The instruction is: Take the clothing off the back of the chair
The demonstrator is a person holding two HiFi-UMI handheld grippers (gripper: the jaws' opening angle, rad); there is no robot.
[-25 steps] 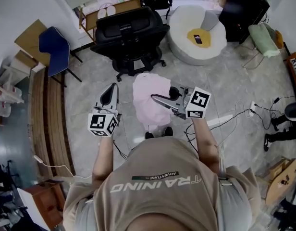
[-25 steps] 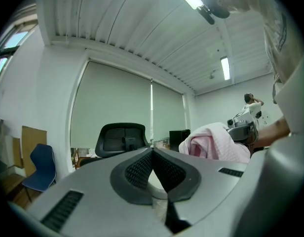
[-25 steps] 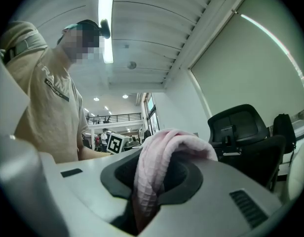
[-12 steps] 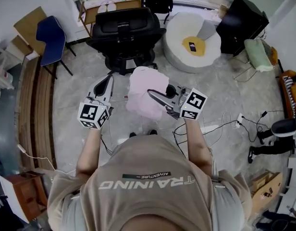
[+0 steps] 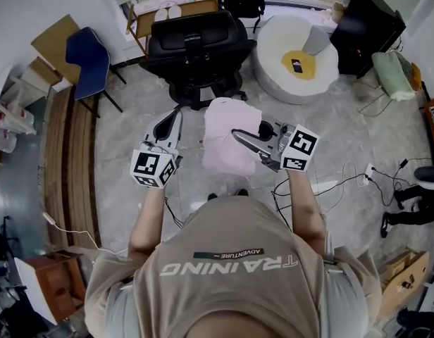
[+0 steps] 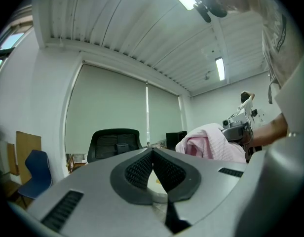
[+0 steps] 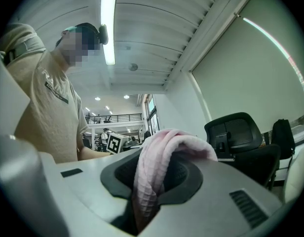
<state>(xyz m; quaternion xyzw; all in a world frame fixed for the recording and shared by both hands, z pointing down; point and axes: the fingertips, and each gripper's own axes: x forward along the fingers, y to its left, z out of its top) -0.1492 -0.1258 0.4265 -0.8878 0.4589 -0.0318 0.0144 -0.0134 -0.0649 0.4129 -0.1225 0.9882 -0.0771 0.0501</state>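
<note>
A pink piece of clothing (image 5: pixel 227 146) hangs in the air in front of the person, clear of the black office chair (image 5: pixel 196 44) behind it. My right gripper (image 5: pixel 236 133) is shut on it. In the right gripper view the pink cloth (image 7: pixel 157 167) is draped over and pinched between the jaws of that gripper (image 7: pixel 153 158), with the chair (image 7: pixel 236 132) to the right behind it. My left gripper (image 5: pixel 176 113) is to the left of the clothing, apart from it. Its jaws (image 6: pixel 152 151) meet at the tips with nothing in them. From there the clothing (image 6: pixel 211 142) shows at the right.
A blue chair (image 5: pixel 87 55) stands at the left by a wooden step (image 5: pixel 69 160). A white beanbag (image 5: pixel 294 62) with a yellow cushion and a black cabinet (image 5: pixel 368 30) are at the back right. Cables (image 5: pixel 344 182) lie on the floor to the right.
The head view has shifted a little. The left gripper has edged slightly. The right gripper still holds the pink clothing in the same way.
</note>
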